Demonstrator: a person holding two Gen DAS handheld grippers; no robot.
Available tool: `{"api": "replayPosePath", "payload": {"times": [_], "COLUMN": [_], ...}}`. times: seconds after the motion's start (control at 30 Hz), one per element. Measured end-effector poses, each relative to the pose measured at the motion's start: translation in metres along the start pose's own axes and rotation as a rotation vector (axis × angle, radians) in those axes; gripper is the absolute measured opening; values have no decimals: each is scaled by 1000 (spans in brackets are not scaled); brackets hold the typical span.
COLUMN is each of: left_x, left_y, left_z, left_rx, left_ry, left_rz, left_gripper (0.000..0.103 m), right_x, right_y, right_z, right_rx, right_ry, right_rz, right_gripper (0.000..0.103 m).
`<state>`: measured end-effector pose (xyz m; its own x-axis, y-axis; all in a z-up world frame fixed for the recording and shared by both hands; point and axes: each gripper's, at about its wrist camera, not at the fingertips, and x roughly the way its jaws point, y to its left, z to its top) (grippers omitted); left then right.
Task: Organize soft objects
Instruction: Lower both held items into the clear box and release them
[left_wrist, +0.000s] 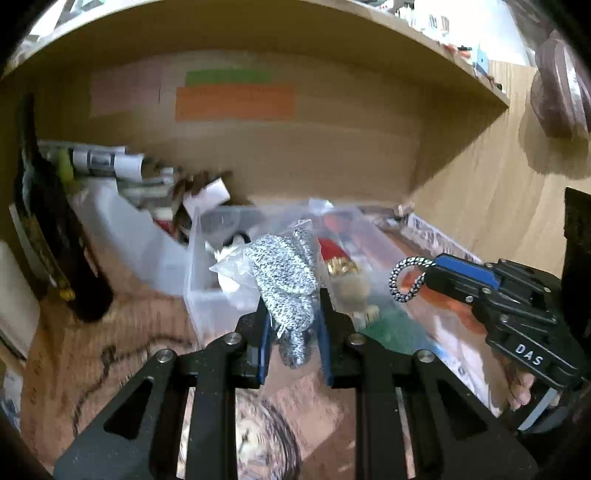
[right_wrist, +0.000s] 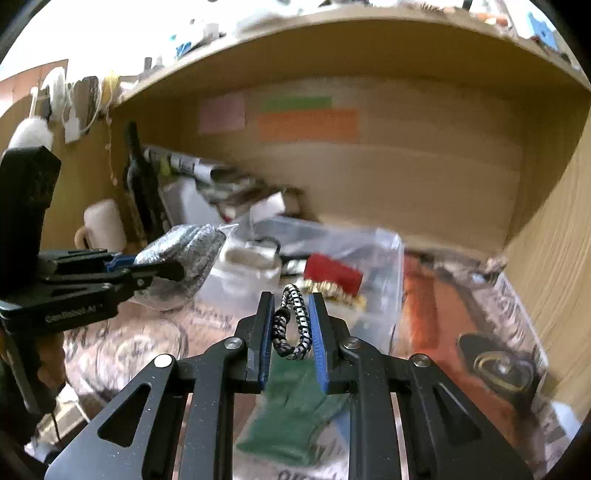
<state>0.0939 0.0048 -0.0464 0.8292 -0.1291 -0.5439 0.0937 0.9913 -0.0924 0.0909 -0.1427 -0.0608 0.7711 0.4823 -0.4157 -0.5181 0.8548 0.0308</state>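
Note:
My left gripper (left_wrist: 291, 317) is shut on a bundle of black-and-white speckled cord (left_wrist: 286, 280), held above the clear plastic box (left_wrist: 207, 299). The bundle also shows in the right wrist view (right_wrist: 184, 254), in the left gripper (right_wrist: 162, 271). My right gripper (right_wrist: 291, 325) is shut on a small loop of the same speckled cord (right_wrist: 293, 321), over a green glove (right_wrist: 295, 413). The left wrist view shows the loop (left_wrist: 408, 273) at the right gripper's (left_wrist: 430, 275) tips.
A wooden shelf (left_wrist: 280, 33) hangs over the desk. The clear box (right_wrist: 388, 258) holds a red brush (right_wrist: 332, 275) and white items. A dark bottle (left_wrist: 55, 229) and a white mug (right_wrist: 105, 225) stand left. Orange packaging (right_wrist: 428, 306) lies right.

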Motion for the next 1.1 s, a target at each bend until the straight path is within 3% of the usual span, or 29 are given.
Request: {"api": "replayPosePath", "payload": {"times": [0.23,0.5,0.93,1.1], "left_x": [20,69,143,151], "left_y": [-2,-12,-18,-20], "left_z": [31,50,46,40], "left_rx": [11,38,81,86], "left_ry": [-14,44,189,229], "left_rz": [-9,-6,-9,-9], "left_gripper": [21,21,22,23], "right_x": [5,36,106,115], "right_y": [-15,-34,-68,-71], "right_z": [26,35,20,16], "right_rx": [13,16,51,62], "right_ry": [-77,-66,110,157], "right_rz": [-43,-109,-144,-149], "right_gripper": [17,17,18,27]}}
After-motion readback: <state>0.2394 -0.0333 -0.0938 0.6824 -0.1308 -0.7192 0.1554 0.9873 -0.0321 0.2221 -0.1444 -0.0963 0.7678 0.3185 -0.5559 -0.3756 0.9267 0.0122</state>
